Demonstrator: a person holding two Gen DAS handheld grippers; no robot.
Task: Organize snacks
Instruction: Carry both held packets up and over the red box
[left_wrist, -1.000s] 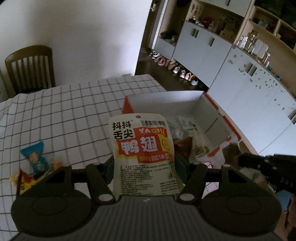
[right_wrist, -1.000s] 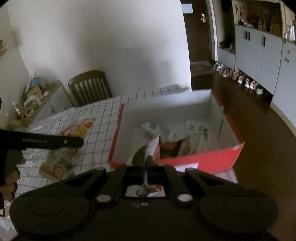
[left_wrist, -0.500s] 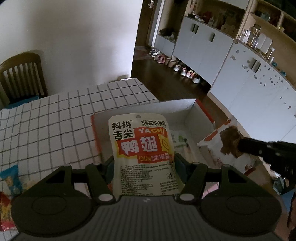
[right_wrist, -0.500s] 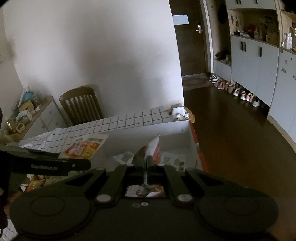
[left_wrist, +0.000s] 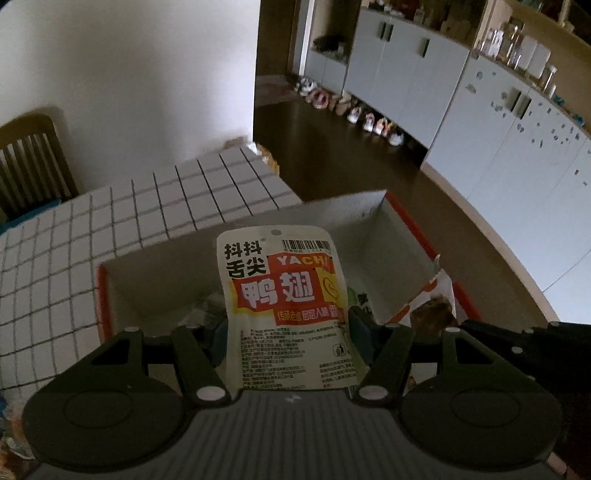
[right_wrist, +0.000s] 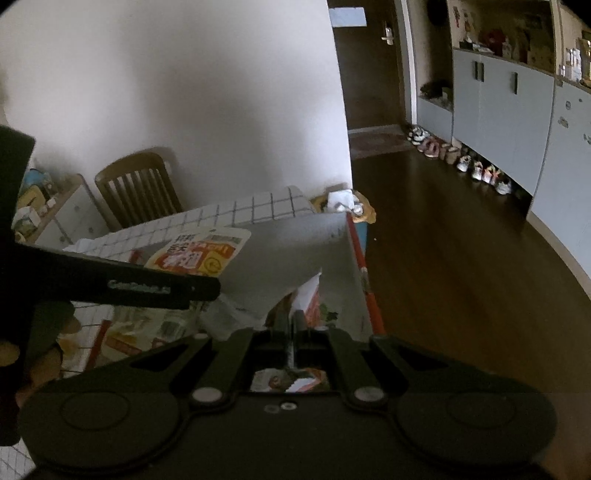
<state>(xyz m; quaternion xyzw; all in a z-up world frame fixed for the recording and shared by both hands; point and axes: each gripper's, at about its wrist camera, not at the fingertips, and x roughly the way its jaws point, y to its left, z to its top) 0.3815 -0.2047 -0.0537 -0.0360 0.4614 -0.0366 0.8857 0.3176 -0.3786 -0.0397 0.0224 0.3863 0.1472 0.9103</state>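
We hold the duck-wing packet (left_wrist: 284, 302) in the left gripper (left_wrist: 286, 332), jaws part-open and clamped on its sides, above the box (left_wrist: 373, 214) at the tabletop's edge; the right gripper (right_wrist: 293, 325) pinches an orange-and-white packet (right_wrist: 308, 295) — lower both well inside before releasing.

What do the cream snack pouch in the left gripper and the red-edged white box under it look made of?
Cream snack pouch: likely glossy plastic film, with printed face and flat sealed top. Red-edged white box: apparently matte cardboard, with thin stiff walls and folded corners.
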